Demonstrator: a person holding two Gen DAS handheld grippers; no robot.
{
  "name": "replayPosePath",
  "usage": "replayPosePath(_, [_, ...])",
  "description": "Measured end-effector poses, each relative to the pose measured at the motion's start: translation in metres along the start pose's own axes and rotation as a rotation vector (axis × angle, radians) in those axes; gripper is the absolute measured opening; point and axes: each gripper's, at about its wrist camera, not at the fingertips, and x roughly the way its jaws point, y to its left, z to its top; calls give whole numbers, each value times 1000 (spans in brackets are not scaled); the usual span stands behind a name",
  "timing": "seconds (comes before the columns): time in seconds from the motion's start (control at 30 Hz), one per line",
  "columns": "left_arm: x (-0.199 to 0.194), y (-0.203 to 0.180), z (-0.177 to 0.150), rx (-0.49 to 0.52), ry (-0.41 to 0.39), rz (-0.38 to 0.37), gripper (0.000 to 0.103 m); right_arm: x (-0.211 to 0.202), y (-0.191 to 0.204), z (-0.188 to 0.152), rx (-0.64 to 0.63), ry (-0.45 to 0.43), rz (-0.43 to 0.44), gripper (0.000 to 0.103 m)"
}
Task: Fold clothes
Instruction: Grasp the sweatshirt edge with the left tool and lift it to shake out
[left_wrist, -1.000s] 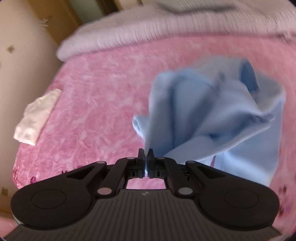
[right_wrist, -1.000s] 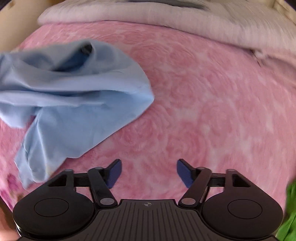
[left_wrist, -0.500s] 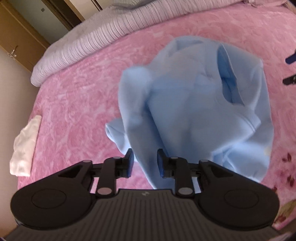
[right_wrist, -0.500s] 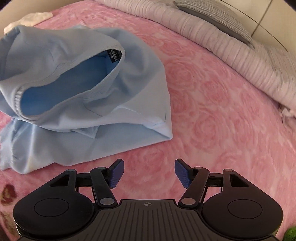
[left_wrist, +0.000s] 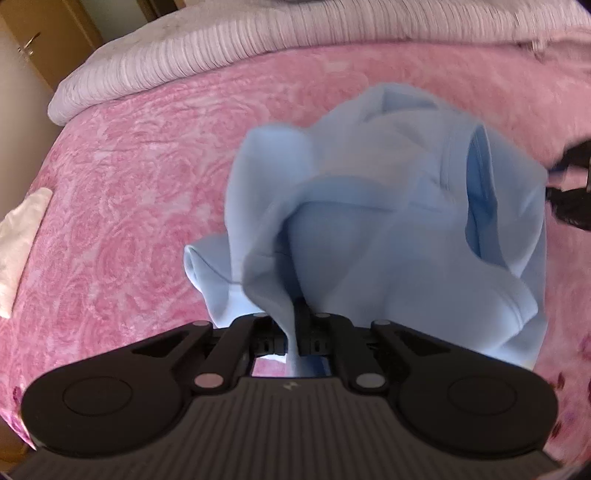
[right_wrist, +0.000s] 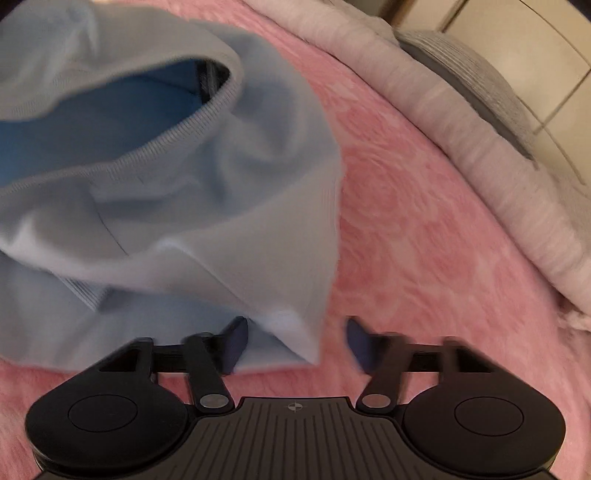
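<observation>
the left gripper (left_wrist: 293, 332) is clamped on a fold of the light blue sweater (left_wrist: 388, 229), which bunches ahead of it on the pink blanket (left_wrist: 129, 192). the right gripper (right_wrist: 295, 341) is spread wide, a sweater corner lying between its fingers. beyond lies a pale ribbed cover (left_wrist: 207, 48); a white cloth (left_wrist: 18, 240) sits far left.

Crumpled light-blue sweater (left_wrist: 388, 221) on pink bed

Bedroom; pink bedspread (left_wrist: 147, 192); pillows (left_wrist: 207, 48)
</observation>
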Motion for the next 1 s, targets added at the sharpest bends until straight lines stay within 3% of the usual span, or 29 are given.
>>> replayPosePath(0.07, [-11, 11, 5, -15, -37, 5, 3, -11, -8, 5, 55, -38, 17, 4])
replayPosePath(0.27, [-70, 63, 27, -20, -218, 78, 3, -100, -46, 31, 262, -233, -147, 4])
replayPosePath(0.53, [-164, 157, 54, -45, -492, 114, 3, -265, -60, 91, 324, -507, -461, 4])
replayPosePath(0.63, [-194, 183, 46, -47, -545, 78, 3, -321, -52, 102, 359, -546, -537, 4])
replayPosePath(0.8, [-224, 208, 13, -9, -559, -8, 3, -392, -5, 105, 358, -557, -647, 4])
replayPosePath(1.0, [-269, 248, -16, -63, -629, -97, 3, -452, 47, 112, 314, -559, -751, 4])
